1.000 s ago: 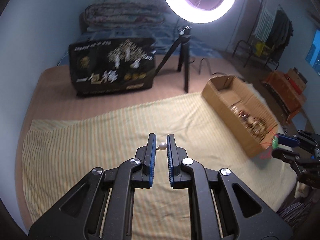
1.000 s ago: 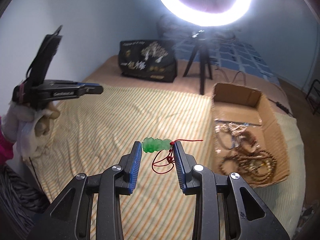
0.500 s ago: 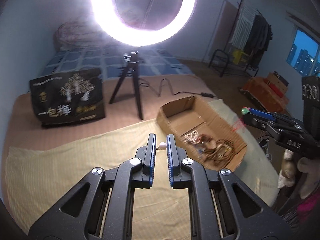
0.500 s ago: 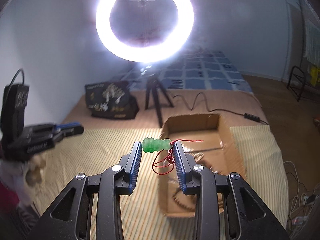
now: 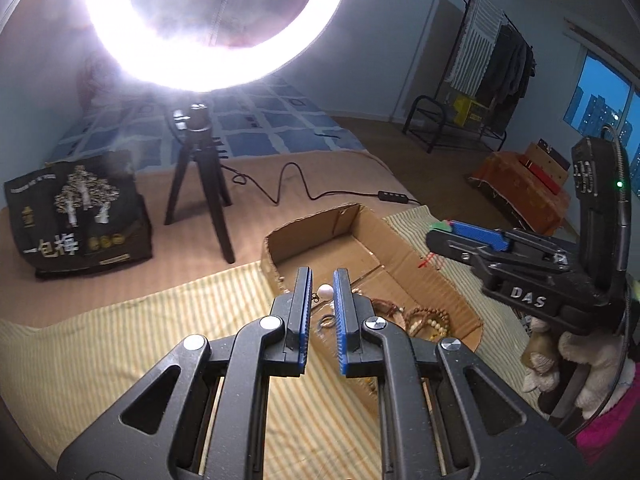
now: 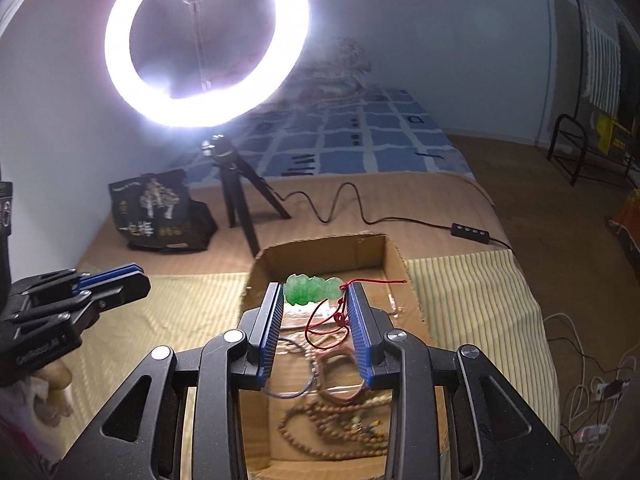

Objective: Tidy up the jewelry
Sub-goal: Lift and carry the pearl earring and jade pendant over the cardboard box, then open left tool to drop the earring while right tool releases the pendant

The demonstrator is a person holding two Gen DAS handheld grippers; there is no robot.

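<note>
At frame centre, the right gripper (image 6: 315, 294) pinches a green pendant (image 6: 311, 289) between its tips — long axis crosswise, red cord (image 6: 328, 320) dangling. Directly below and beyond lies the open box (image 6: 320, 254), beads (image 6: 332, 428) heaped at its near end. The left gripper (image 5: 322, 289) clamps a small pearl (image 5: 325, 290), narrow gap, poised over the box's near-left corner (image 5: 280, 276). Judging by this, the right gripper sits more squarely over the box, so it looks readier to drop. A ring light (image 6: 206, 44) glares upper left.

Left claw (image 5: 322, 280) and right claw (image 6: 316, 292) — both raised, each clamped narrow.
</note>
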